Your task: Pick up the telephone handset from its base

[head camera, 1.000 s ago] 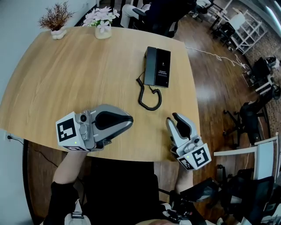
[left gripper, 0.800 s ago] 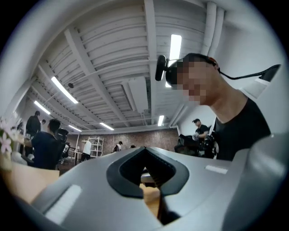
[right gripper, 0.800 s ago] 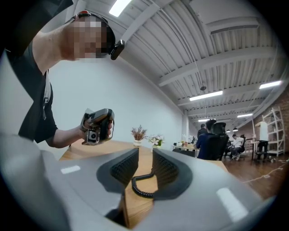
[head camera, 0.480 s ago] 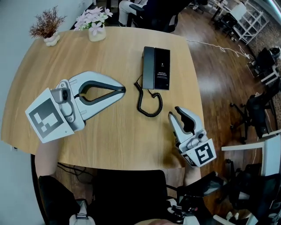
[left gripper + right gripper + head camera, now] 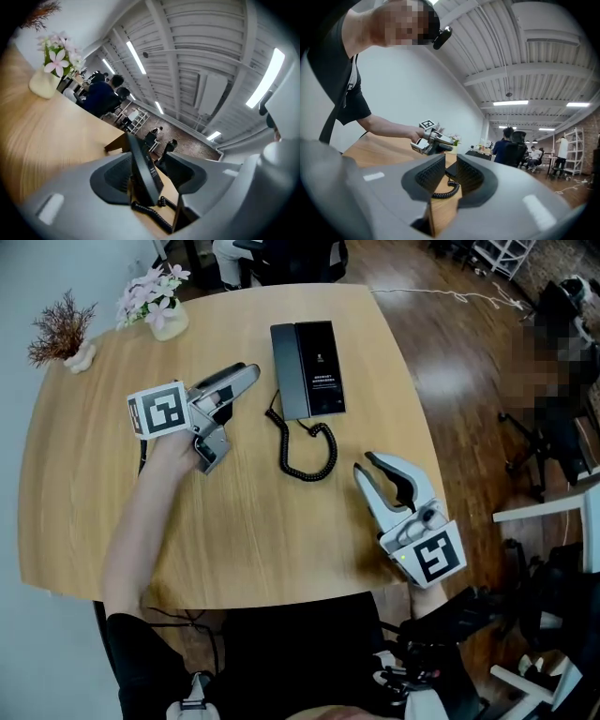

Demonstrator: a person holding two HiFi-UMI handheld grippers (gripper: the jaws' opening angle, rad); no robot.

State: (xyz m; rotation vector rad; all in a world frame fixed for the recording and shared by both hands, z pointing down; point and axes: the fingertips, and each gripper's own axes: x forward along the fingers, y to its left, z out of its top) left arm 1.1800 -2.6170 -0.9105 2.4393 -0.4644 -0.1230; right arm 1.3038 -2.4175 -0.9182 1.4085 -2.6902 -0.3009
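The round wooden counter (image 5: 234, 521) fills most of my head view, with dark plank floor (image 5: 450, 381) past its far and right edges. Toward the far side of the counter lies the black telephone (image 5: 309, 367). Its handset (image 5: 287, 371) sits seated along the left side of the base (image 5: 326, 367), not yet lifted.

My left tongs (image 5: 246, 373) are stretched out over the counter, tips pointing at the handset's left flank and just short of it. The jaws are opening. In the left gripper view they stand well apart with the telephone framed between them, but neither pad presses on it, so these tongs are released and hold nothing. That view is rolled, so the counter runs at a slant.

My right tongs (image 5: 367, 465) are near the counter's right edge, well apart from the telephone and pointing roughly toward it. In the right gripper view the jaws stand parted and only counter and cord show in the gap, so they are released too.

The coiled cord (image 5: 306, 452) loops from the near end of the telephone across the counter between the two tongs. At the far left rim stand a vase of pink flowers (image 5: 161, 307) and, further left, a pot of dried sprigs (image 5: 62, 334).
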